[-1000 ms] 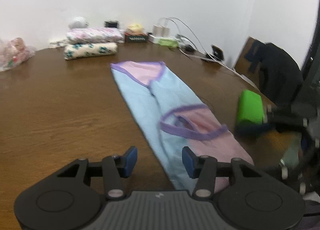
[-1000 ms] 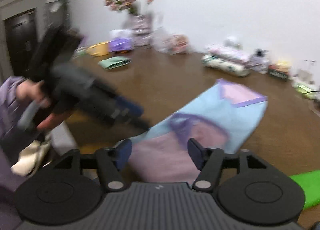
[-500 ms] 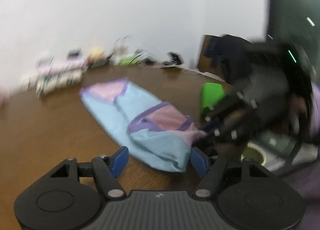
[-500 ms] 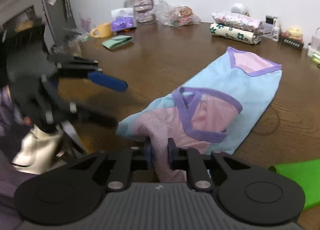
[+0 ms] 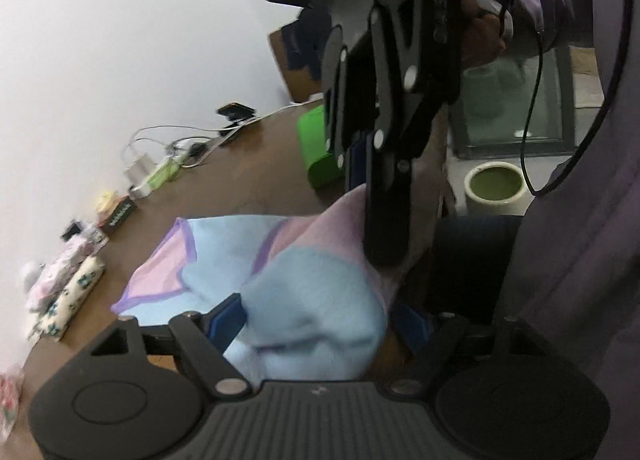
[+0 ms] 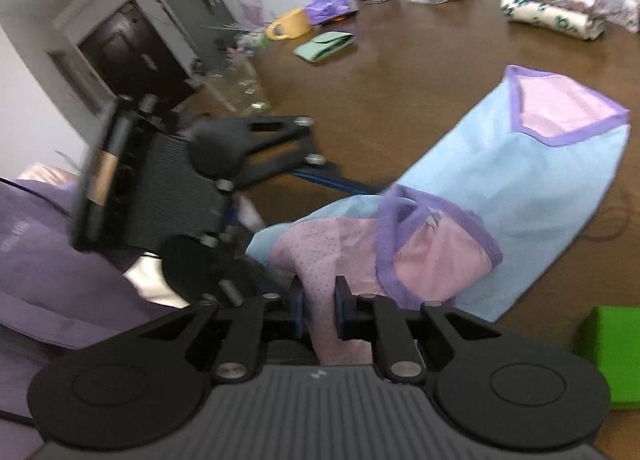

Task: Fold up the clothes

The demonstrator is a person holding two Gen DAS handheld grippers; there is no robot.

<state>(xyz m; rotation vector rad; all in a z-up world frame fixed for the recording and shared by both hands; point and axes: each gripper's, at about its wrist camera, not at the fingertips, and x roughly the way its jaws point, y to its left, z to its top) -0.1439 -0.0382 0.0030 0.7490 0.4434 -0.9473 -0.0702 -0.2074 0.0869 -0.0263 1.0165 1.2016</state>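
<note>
Lifted since half a second ago, the near end of the blue-and-pink garment [image 6: 500,180] now bunches above the brown wooden table [image 6: 400,72], its far end flat. The right gripper [image 6: 319,308] is clamped on pink fabric; the left gripper [image 5: 316,320] stands spread around the blue fold (not pinching). Folded floral clothes [image 6: 552,12], a yellow mug [image 6: 294,23], a green block [image 6: 612,356], white walls and a dark door [image 6: 132,56] surround. No writing is legible.
</note>
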